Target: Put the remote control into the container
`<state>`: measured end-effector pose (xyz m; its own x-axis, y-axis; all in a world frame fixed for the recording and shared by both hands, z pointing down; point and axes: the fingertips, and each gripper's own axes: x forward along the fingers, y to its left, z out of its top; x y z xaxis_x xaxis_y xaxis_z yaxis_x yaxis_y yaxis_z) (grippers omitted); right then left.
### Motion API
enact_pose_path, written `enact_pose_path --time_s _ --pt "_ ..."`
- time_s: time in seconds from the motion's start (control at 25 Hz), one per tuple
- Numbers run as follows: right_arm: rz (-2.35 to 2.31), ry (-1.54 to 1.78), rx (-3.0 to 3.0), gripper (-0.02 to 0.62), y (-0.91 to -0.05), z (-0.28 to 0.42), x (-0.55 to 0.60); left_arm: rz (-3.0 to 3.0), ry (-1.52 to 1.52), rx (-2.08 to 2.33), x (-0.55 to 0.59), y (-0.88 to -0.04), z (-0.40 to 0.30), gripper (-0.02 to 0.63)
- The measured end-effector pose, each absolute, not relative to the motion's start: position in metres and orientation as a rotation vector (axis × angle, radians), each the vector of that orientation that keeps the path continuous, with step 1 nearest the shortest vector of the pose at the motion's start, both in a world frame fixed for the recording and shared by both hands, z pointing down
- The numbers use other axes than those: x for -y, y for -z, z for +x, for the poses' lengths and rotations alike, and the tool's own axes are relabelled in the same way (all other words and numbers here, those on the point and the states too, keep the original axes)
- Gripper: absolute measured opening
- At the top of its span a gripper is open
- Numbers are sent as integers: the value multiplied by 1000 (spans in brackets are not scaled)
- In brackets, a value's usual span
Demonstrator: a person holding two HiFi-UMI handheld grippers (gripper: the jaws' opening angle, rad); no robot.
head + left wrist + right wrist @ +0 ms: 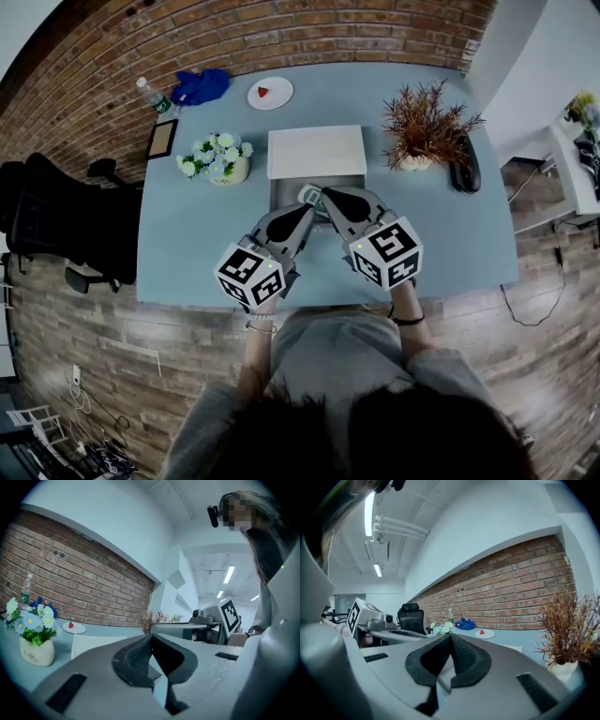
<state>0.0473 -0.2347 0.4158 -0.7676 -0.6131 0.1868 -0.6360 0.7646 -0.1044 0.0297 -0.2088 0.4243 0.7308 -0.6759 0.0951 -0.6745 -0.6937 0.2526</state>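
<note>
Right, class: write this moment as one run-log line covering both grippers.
left gripper: shut, empty | right gripper: shut, empty | place: both tips close together, just in front of white container

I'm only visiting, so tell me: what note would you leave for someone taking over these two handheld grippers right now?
Left gripper: jaws together, empty. Right gripper: jaws together, empty.
Both tips hang over a grey tray in front of a white box, mid-table.
A dark oblong thing, perhaps the remote, lies right of the dried plant, untouched.
A small pale thing at the tips is too unclear to name.
Done: cannot tell. Left: confirm the remote, grip it, place it inside.
</note>
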Motion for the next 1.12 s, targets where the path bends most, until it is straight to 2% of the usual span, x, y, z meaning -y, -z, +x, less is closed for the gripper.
enact_pose_path --time_s 1.12 --pt "965 -135 2859 -2 -408 57 211 2743 44 1057 191 -411 44 3"
